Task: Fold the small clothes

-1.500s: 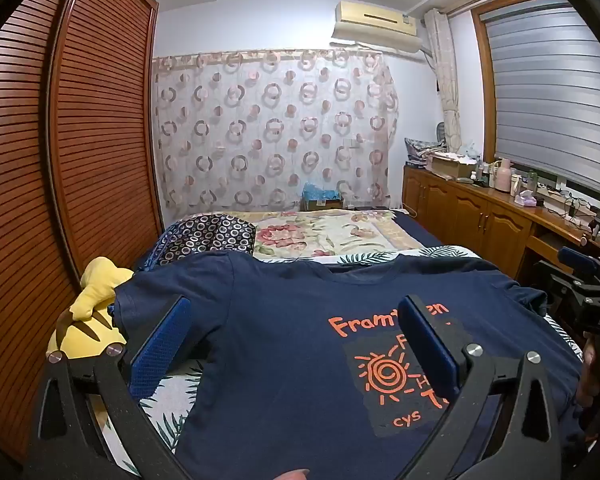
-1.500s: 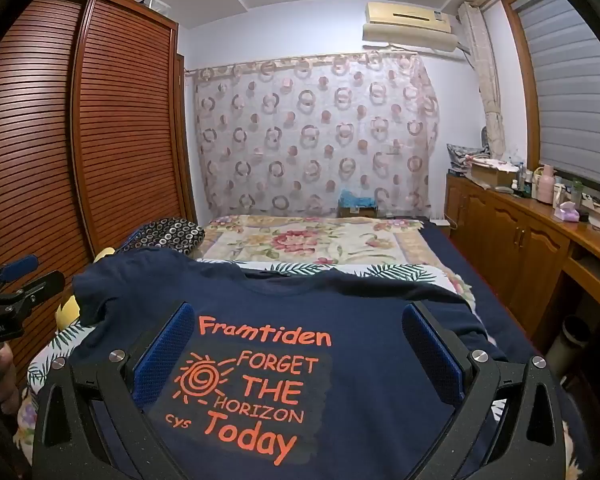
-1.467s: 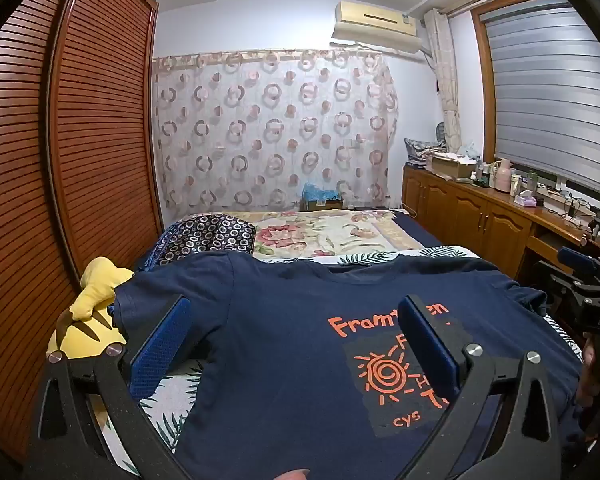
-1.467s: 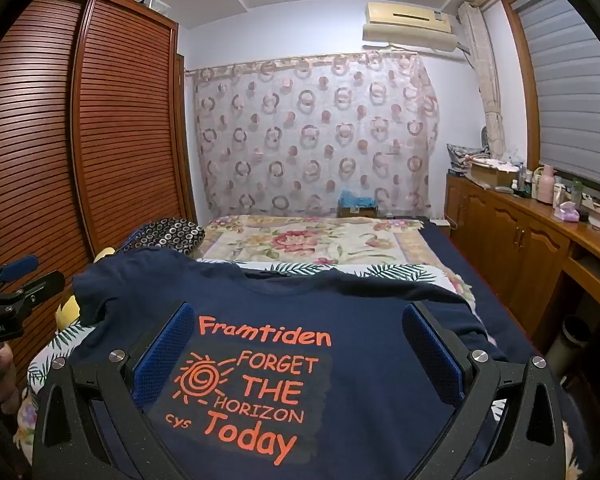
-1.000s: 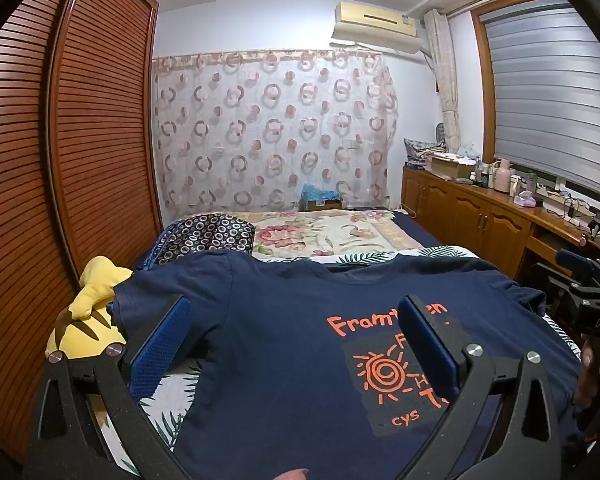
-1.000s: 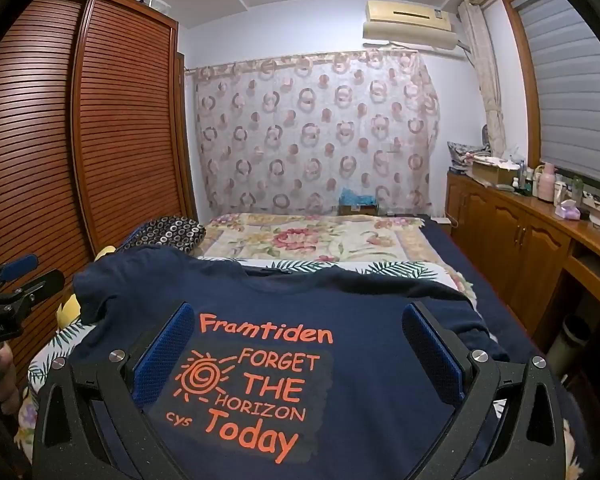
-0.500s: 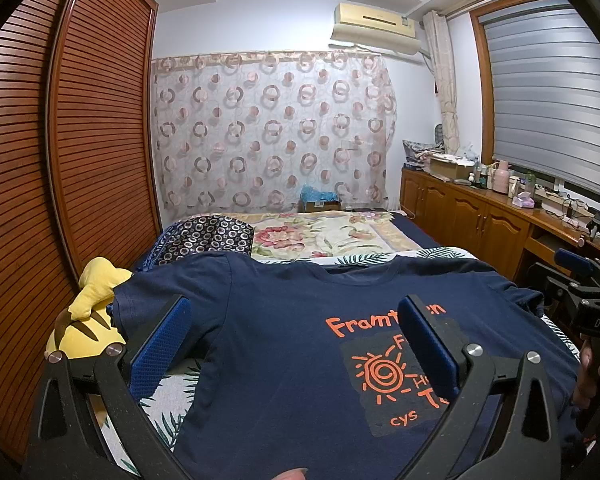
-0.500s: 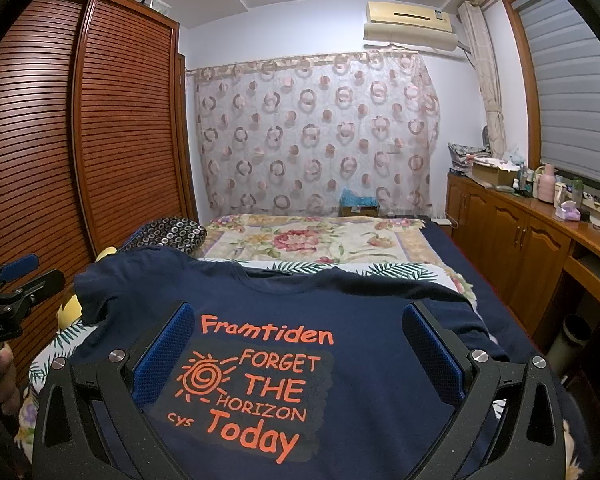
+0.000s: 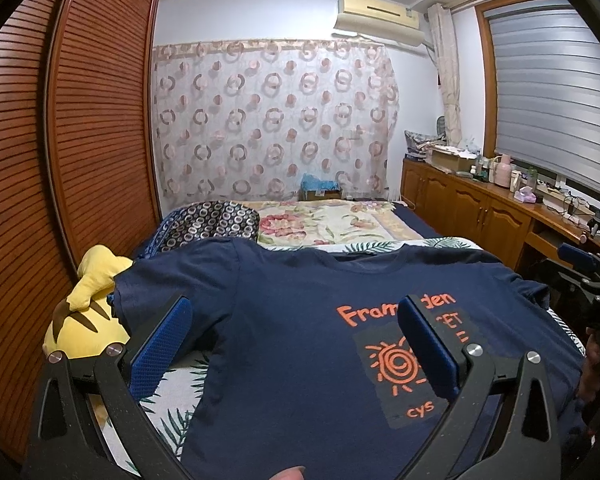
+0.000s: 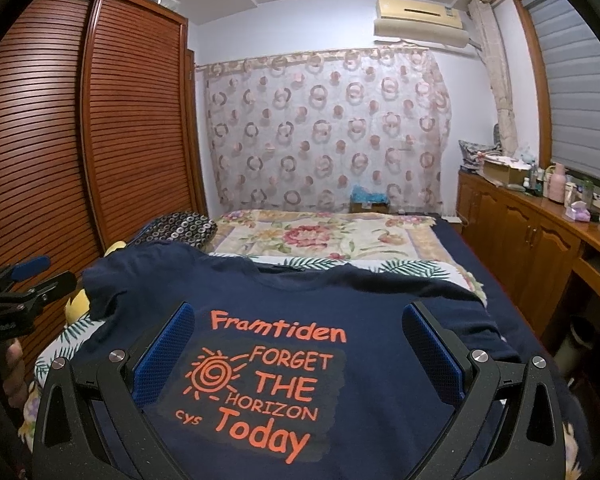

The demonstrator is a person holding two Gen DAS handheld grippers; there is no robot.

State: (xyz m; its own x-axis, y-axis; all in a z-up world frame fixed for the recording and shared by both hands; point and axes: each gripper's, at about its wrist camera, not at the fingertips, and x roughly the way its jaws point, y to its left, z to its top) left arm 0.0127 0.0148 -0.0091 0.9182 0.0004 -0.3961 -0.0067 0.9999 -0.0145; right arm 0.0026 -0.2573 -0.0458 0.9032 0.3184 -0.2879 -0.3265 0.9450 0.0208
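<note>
A navy T-shirt (image 9: pixel 300 320) with orange print lies spread flat, front up, on the bed; it also shows in the right wrist view (image 10: pixel 372 320). My left gripper (image 9: pixel 294 310) is open and empty, hovering above the shirt's left half near the left sleeve. My right gripper (image 10: pixel 298 316) is open and empty above the printed chest. Each gripper shows at the edge of the other's view: the right gripper at the right (image 9: pixel 580 276), the left gripper at the left (image 10: pixel 16 284).
A yellow plush toy (image 9: pixel 84 312) lies left of the shirt beside the wooden wardrobe (image 9: pixel 60 160). A patterned pillow (image 9: pixel 208 224) and floral blanket (image 9: pixel 332 224) lie beyond. A wooden cabinet (image 9: pixel 480 212) with clutter runs along the right.
Both grippers have tilted very slightly; the shirt and the open jaws are unchanged.
</note>
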